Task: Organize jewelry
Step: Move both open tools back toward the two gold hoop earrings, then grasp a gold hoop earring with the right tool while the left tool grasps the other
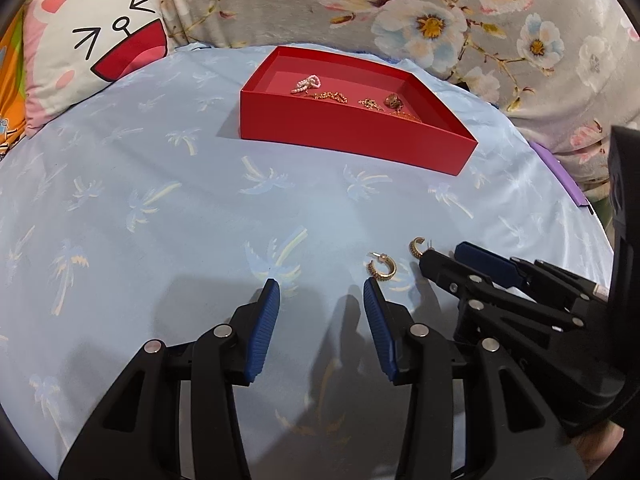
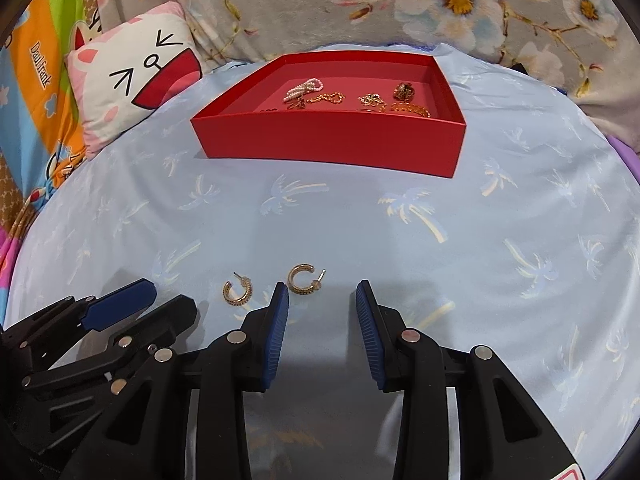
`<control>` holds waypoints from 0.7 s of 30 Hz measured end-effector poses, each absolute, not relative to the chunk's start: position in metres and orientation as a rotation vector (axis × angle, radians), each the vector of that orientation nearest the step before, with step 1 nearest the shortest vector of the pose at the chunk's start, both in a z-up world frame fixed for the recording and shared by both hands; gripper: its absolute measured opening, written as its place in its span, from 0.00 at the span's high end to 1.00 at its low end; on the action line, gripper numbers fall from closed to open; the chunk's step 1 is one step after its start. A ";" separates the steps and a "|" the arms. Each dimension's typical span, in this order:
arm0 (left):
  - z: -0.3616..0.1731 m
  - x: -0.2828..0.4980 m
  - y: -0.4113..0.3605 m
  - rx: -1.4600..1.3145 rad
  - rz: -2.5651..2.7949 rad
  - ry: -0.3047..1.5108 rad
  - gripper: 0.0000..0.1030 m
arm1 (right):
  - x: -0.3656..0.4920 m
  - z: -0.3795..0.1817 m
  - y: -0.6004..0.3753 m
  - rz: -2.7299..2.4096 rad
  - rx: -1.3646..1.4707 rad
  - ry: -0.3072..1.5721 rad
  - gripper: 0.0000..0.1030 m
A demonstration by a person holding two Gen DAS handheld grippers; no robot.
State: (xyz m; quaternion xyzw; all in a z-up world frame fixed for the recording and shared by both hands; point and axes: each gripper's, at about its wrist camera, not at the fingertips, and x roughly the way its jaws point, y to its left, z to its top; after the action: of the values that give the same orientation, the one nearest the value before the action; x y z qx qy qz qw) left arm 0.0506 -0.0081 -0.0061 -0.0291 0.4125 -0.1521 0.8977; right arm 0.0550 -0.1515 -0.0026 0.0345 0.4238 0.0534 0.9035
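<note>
- Both tools spread wide, empty: left tool [image 1: 320,286], right tool [image 2: 322,288].
- Two hoop earrings on blue cloth: right earring [image 2: 303,279] just ahead-left of right tool's left pad; left earring [image 1: 382,269] beside left tool's right pad.
- Red box [image 2: 332,142] well ahead.

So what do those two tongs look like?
The left tongs and right tongs match. Each has chunky black plastic arms with triangle-shaped cut-outs and round silver rivets at the joints. The fingers wear dark blue ribbed rubber pads. No cables or sleeves show.
</note>
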 end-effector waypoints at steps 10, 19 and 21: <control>-0.007 0.048 -0.001 -0.071 -0.316 0.855 0.59 | 0.065 -0.003 -0.142 0.107 0.039 0.881 0.77; -0.006 0.050 -0.004 -0.059 -0.322 0.859 0.58 | 0.063 -0.003 -0.149 0.097 0.072 0.877 0.84; -0.005 0.052 -0.007 -0.064 -0.342 0.867 0.58 | 0.060 -0.003 -0.154 0.085 0.082 0.874 0.84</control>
State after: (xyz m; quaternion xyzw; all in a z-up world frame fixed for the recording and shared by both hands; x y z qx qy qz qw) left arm 0.0518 -0.0070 -0.0049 -0.0308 0.4180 -0.1651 0.8928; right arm 0.0600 -0.1538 -0.0027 0.0399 0.4230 0.0410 0.9043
